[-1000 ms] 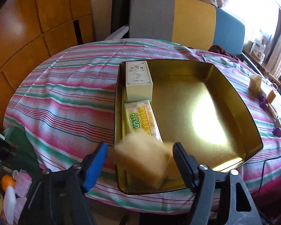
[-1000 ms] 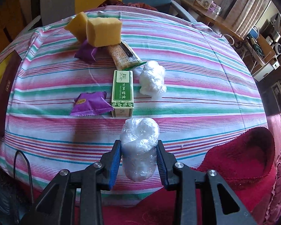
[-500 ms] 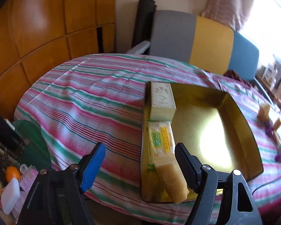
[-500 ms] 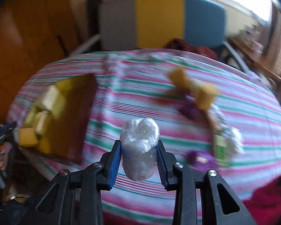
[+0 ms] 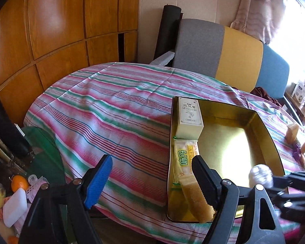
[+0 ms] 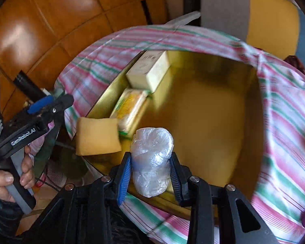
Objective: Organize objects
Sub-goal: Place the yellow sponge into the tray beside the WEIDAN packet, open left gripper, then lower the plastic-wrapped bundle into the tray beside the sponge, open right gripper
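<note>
A gold metal tray lies on the striped tablecloth. Along its left wall sit a cream box, a yellow cracker pack and a yellow sponge leaning at the near corner. My left gripper is open and empty, just left of the tray's near corner; it also shows in the right wrist view. My right gripper is shut on a clear-plastic-wrapped white bundle above the tray's near edge.
More yellow sponges and a purple packet lie on the cloth right of the tray. A grey, yellow and blue chair back stands behind the table. Wood panelling is to the left. Clutter with an orange sits low at left.
My left gripper let go of the sponge, which now leans in the tray's near corner, and drew back left. My right gripper carried the wrapped bundle from the table's right side to over the tray.
</note>
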The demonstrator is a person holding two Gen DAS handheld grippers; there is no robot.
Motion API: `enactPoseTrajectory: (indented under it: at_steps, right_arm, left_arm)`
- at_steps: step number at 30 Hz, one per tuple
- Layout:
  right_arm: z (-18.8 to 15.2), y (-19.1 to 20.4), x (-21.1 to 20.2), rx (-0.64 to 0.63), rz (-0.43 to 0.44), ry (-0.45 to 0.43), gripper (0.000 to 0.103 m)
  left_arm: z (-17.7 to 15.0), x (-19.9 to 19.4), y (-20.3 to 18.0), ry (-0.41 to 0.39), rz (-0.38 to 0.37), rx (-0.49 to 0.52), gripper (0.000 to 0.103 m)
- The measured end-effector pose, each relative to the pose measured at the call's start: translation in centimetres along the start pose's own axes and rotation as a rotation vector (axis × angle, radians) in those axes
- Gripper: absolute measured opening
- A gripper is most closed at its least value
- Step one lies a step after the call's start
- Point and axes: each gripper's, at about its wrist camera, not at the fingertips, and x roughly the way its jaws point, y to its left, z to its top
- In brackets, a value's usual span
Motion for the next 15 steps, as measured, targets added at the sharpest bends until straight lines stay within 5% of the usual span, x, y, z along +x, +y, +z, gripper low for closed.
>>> enactPoseTrajectory:
  at_steps: [15]
  right_arm:
    - [0.7, 1.7, 4.2, -0.002, -0.017, 0.043, 0.037]
  left_arm:
    - [-0.4, 0.0, -0.5, -0.015, 0.072, 0.030, 0.082]
